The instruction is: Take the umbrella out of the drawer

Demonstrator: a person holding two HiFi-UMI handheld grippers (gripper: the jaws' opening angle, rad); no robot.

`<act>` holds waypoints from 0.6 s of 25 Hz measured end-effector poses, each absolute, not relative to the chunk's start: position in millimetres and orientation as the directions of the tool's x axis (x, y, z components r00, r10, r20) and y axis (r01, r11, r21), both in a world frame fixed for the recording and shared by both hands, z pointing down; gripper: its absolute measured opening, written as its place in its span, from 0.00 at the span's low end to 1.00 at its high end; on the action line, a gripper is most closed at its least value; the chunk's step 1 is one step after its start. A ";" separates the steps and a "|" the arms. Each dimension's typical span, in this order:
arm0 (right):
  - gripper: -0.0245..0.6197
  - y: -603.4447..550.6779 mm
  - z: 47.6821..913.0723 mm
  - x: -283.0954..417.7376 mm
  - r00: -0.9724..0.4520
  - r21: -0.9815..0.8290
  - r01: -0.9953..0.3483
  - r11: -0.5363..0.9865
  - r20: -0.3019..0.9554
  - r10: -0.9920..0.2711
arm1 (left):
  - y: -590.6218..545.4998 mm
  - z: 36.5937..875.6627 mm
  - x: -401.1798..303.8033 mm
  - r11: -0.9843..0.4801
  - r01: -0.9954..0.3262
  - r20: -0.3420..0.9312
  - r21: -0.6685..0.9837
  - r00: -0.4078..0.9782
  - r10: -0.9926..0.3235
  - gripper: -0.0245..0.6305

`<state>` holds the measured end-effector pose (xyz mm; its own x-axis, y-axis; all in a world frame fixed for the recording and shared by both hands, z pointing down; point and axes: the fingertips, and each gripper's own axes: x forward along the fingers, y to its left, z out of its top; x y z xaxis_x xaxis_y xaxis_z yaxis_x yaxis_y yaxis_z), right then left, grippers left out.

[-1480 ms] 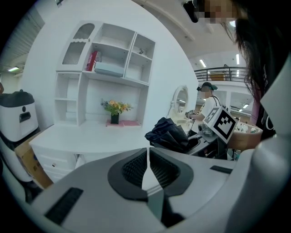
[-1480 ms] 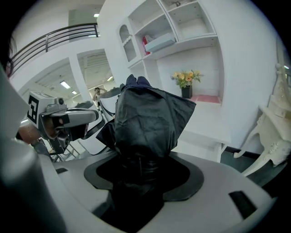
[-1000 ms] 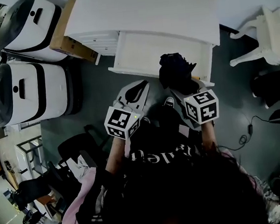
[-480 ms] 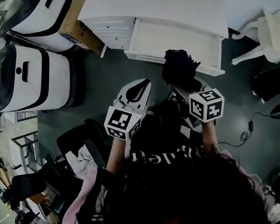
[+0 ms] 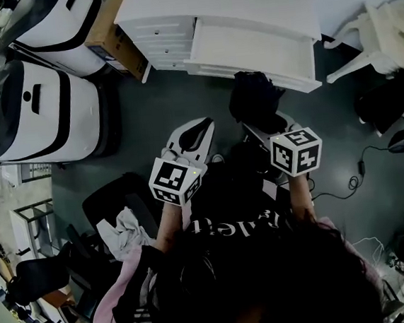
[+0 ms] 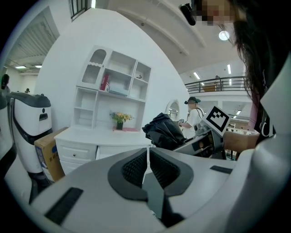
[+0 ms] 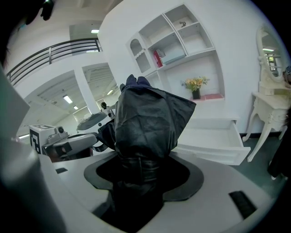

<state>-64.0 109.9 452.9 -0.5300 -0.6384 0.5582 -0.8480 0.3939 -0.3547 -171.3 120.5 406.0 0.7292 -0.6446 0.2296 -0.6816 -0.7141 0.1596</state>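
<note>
A folded black umbrella is held upright in my right gripper, whose jaws are shut on its lower end. It hangs over the dark floor, in front of the open white drawer and clear of it. My left gripper is beside it to the left, shut with nothing between its pads. The umbrella also shows in the left gripper view, right of centre.
The drawer belongs to a white desk with shelves above. A cardboard box and white machines stand left of it. A white chair is at the right. Cables lie on the floor.
The umbrella has come back out of the drawer with my right gripper and now hangs over the floor. The left gripper stayed about where it was.
</note>
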 end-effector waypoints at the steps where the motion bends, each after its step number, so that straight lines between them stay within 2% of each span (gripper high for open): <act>1: 0.47 114.8 451.8 -66.2 -0.531 -0.359 -0.847 0.391 0.557 -0.639 | 124.1 407.1 -172.2 -0.714 -0.680 0.229 0.166 0.731 -0.643 0.07; 15: 0.47 145.1 438.1 -54.0 -0.552 -0.384 -0.833 0.398 0.541 -0.634 | 140.3 390.6 -145.5 -0.727 -0.669 0.205 0.155 0.741 -0.639 0.07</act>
